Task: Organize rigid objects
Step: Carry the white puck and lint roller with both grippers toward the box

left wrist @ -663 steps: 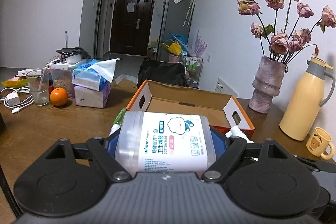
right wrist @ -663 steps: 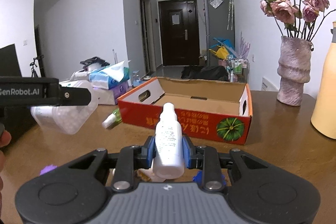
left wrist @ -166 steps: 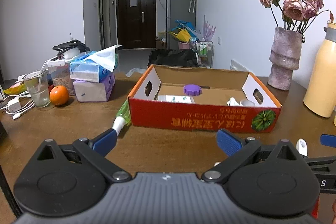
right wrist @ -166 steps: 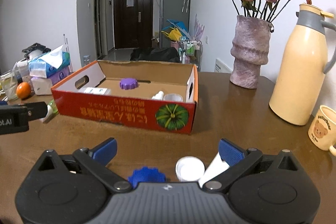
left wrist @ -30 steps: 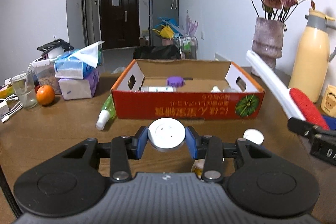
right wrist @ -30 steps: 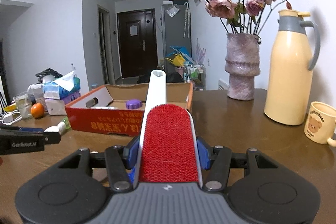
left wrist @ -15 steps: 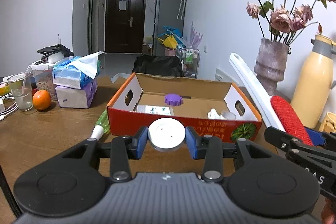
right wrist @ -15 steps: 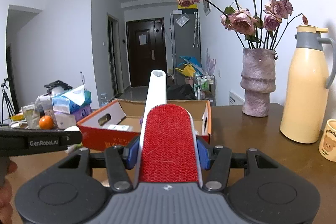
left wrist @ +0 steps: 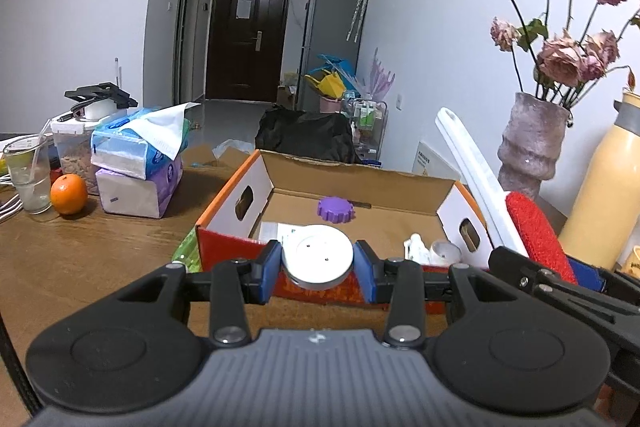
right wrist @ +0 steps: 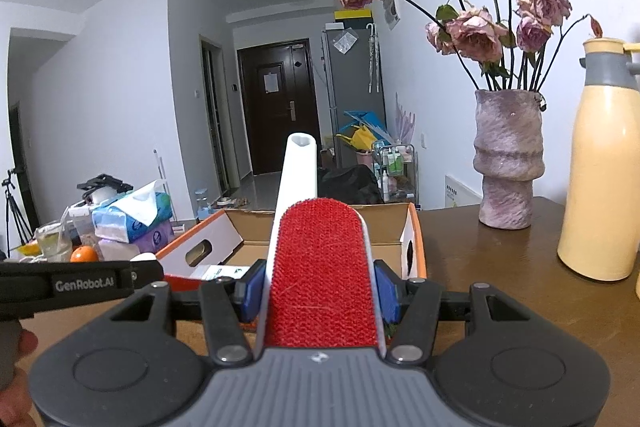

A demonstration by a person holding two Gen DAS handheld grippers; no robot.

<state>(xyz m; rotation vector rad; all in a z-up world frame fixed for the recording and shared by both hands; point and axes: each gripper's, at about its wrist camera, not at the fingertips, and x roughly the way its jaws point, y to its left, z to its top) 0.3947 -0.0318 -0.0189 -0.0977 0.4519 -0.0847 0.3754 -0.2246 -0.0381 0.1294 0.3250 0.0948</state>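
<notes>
Surface: brown wooden tabletop (left wrist: 88,267) | centre: open cardboard box (left wrist: 224,223) | left: stacked tissue packs (left wrist: 136,167), orange (left wrist: 69,188), drinking glass (left wrist: 25,173), lidded container (left wrist: 72,143) | right: stone-look vase (right wrist: 507,155) with dried roses, cream thermos jug (right wrist: 604,171) | beside box: green bottle (left wrist: 187,251), laid flat.

"genrobot.ai" in pale letters on side of black left gripper (right wrist: 132,277), seen from right wrist view at left edge. printing on red front of cardboard box (left wrist: 320,289) and on white pack inside box (left wrist: 280,231) too small and hidden to read. notice on far door (left wrist: 242,9) illegible.
</notes>
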